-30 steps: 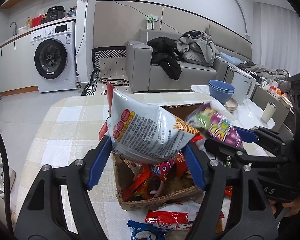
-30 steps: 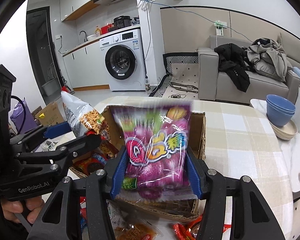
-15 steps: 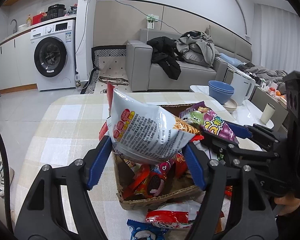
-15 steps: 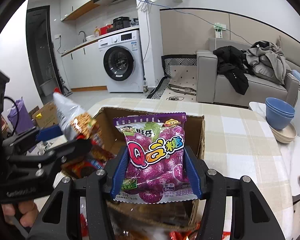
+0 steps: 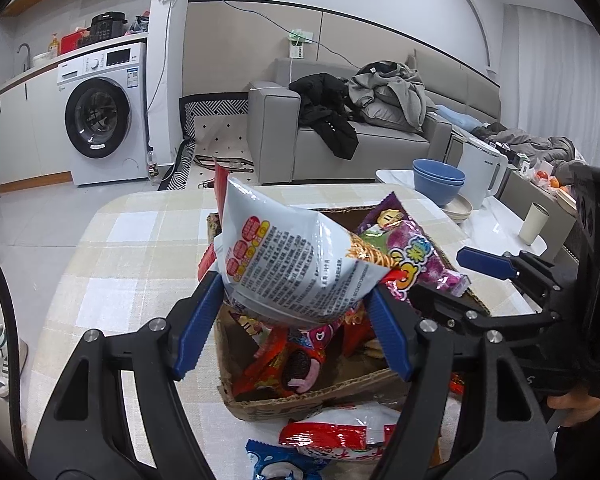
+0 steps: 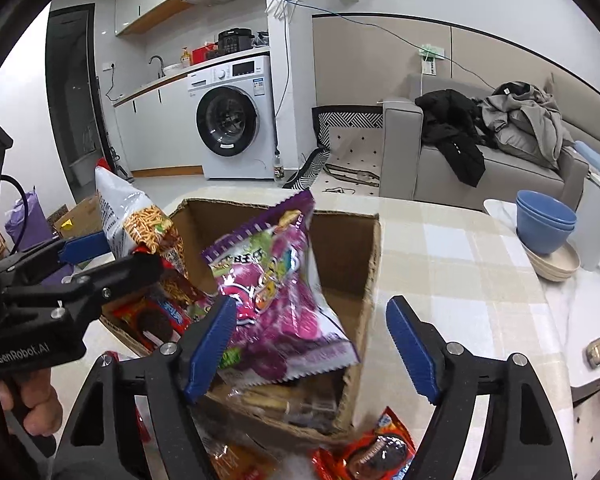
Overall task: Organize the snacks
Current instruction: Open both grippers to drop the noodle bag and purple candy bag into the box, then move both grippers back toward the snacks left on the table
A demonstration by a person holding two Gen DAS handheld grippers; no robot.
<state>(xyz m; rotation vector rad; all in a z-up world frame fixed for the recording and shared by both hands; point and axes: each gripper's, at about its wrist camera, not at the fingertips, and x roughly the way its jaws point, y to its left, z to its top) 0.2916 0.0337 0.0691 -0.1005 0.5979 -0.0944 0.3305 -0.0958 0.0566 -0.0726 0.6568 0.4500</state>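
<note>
An open cardboard box (image 5: pixel 300 396) of snack packets stands on the checked table (image 5: pixel 120 264). My left gripper (image 5: pixel 292 292) is shut on a white noodle-snack bag (image 5: pixel 292 256) and holds it over the box's near left part. In the right wrist view that white bag (image 6: pixel 128 216) and the left gripper (image 6: pixel 116 256) sit at the left. My right gripper (image 6: pixel 310 308) is opening over the box (image 6: pixel 352 256). A purple candy bag (image 6: pixel 276 292) tilts between its jaws, leaning at the left finger, well apart from the right one. The purple bag (image 5: pixel 412 248) sags into the box.
Loose packets lie on the table in front of the box: a red-and-white one (image 5: pixel 340 432), a blue one (image 5: pixel 276 464) and a red cookie packet (image 6: pixel 376 452). Stacked blue bowls (image 5: pixel 438 180), a white kettle (image 5: pixel 484 172) and a cup (image 5: pixel 534 222) stand on the side table at right.
The right gripper's jaws have spread wide and let go of the purple candy bag, which has tipped over and is dropping into the box. The left gripper and its white bag have kept still.
</note>
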